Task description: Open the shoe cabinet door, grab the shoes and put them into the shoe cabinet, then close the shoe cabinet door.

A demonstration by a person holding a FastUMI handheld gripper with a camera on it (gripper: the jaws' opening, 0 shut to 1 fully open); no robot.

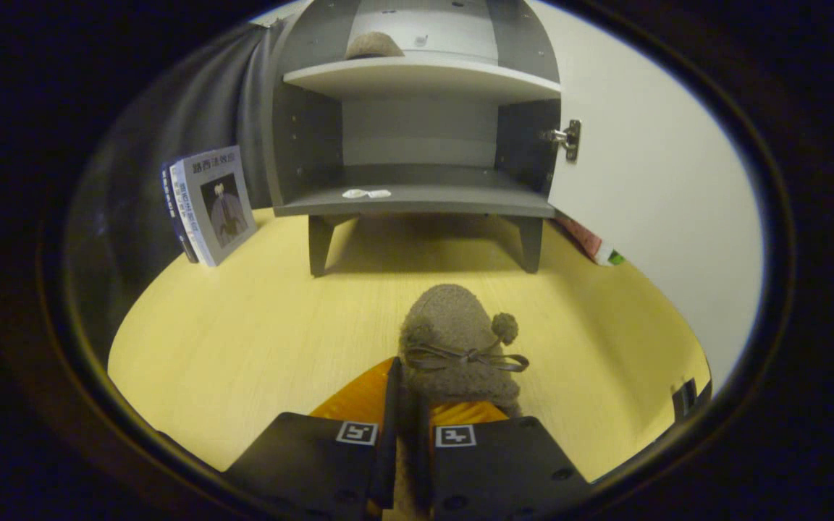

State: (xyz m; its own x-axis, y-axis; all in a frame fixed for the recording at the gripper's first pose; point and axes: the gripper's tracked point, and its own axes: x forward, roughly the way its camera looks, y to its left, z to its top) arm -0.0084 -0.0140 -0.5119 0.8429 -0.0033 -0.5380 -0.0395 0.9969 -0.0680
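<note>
My gripper (406, 405) is shut on the heel edge of a fuzzy brown shoe (457, 340) with a bow and a pompom. The shoe points away from the fingers toward the grey shoe cabinet (417, 199), which stands on short legs beyond it. The white cabinet door (649, 188) is swung open to the right, its hinge showing. A second brown shoe (373, 45) rests on the upper shelf (424, 76). The lower shelf holds two small white bits near its front edge (366, 193).
Books (211, 202) lean upright on the yellow floor (243, 333) left of the cabinet. A red and green item (594, 246) lies under the open door's lower edge. A dark object (685, 398) sits at the floor's right edge.
</note>
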